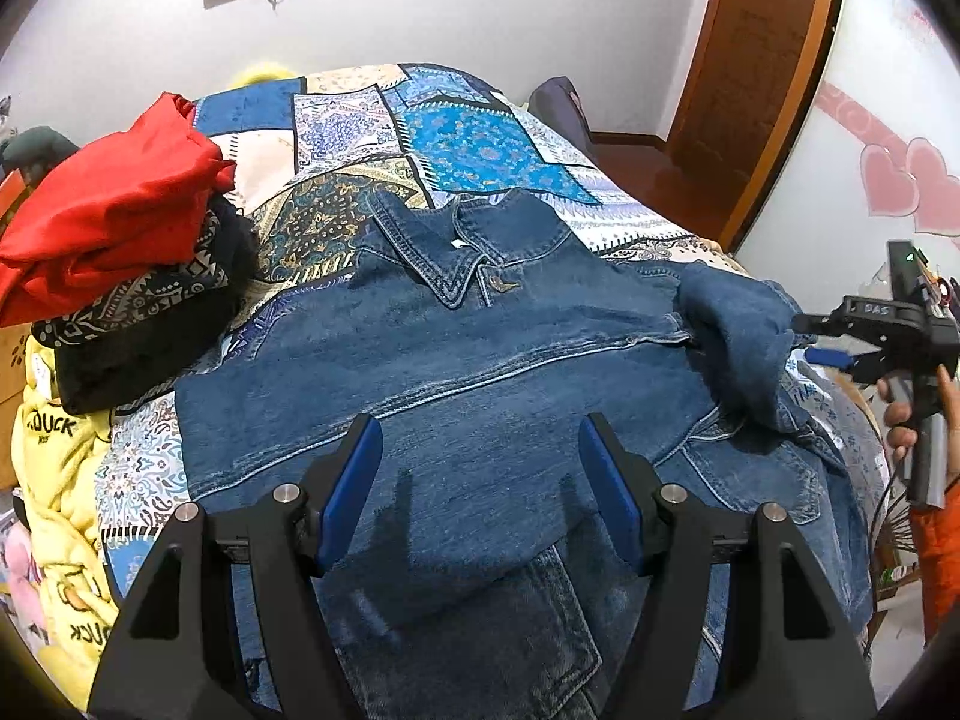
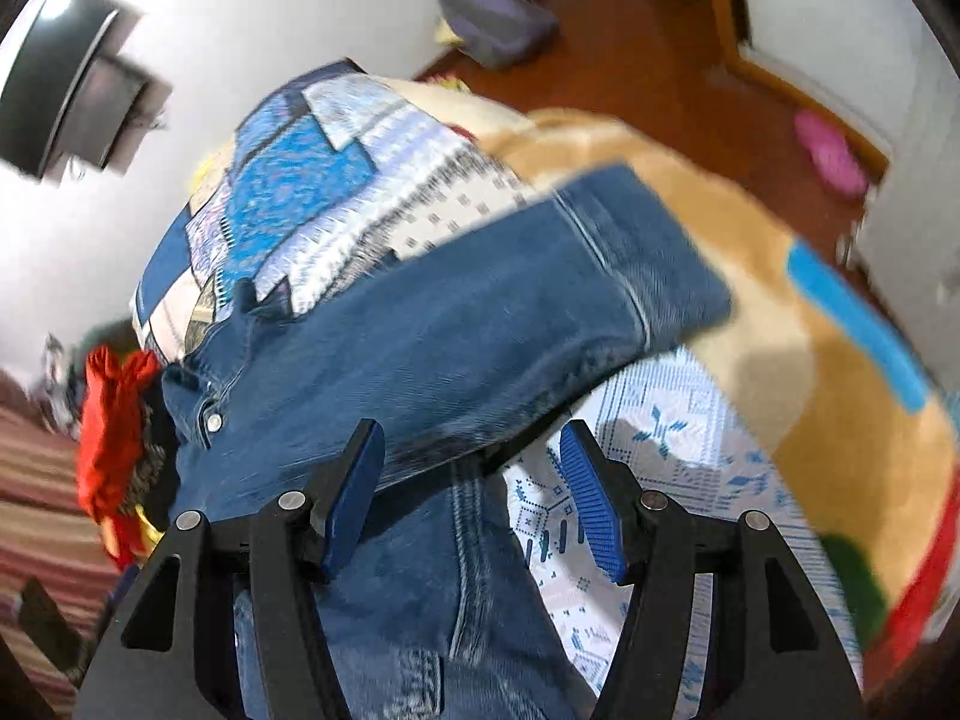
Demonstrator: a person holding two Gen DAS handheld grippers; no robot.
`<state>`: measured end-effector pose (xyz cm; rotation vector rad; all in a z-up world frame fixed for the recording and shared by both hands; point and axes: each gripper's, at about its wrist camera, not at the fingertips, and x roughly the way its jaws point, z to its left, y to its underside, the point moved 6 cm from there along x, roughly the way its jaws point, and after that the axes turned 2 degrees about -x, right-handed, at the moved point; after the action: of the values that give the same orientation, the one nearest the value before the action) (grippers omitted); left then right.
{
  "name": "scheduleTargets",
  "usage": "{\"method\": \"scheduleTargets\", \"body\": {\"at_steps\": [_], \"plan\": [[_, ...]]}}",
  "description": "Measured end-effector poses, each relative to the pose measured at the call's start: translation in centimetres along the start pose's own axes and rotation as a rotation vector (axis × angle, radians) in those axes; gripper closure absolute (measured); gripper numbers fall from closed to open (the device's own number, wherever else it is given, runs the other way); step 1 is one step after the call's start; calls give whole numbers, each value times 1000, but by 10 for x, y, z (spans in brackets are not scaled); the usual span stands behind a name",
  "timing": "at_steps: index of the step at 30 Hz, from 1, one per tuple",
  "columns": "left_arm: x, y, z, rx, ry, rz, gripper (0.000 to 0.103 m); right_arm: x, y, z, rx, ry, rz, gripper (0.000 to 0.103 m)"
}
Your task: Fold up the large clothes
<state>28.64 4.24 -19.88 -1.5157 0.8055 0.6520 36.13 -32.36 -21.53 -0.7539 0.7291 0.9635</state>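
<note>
Denim jacket (image 1: 480,396); two gaping grippers

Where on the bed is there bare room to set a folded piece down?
Bare patchwork bedspread lies beyond the blue denim jacket's collar, bordered left by the red-topped pile of folded clothes. A narrower strip shows off the jacket's right edge. The middle is covered by denim, and the yellow printed garment crowds the left edge.

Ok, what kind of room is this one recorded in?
Most likely a home bedroom. A denim jacket lies spread on a bed with a patchwork quilt, beside a pile of folded clothes. A wooden door and pink heart decals on the wall add to the domestic look.
</note>
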Motion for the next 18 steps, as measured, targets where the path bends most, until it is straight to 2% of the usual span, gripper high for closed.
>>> {"method": "scheduleTargets", "body": {"at_steps": [3, 5, 10, 12, 18], "plan": [[5, 1, 2, -6, -2, 11, 36, 10, -4, -5, 61, -51, 12, 46], [6, 2, 3, -9, -5, 17, 36, 11, -9, -4, 79, -55, -11, 48], [5, 5, 8, -21, -5, 14, 36, 14, -23, 5, 45, -11, -39, 81], [4, 5, 10, -22, -11, 10, 36, 6, -29, 18, -14, 5, -72, 91], [-5, 2, 21, -36, -18, -14, 36, -34, -49, 92, -257, -11, -171, 91]]}}
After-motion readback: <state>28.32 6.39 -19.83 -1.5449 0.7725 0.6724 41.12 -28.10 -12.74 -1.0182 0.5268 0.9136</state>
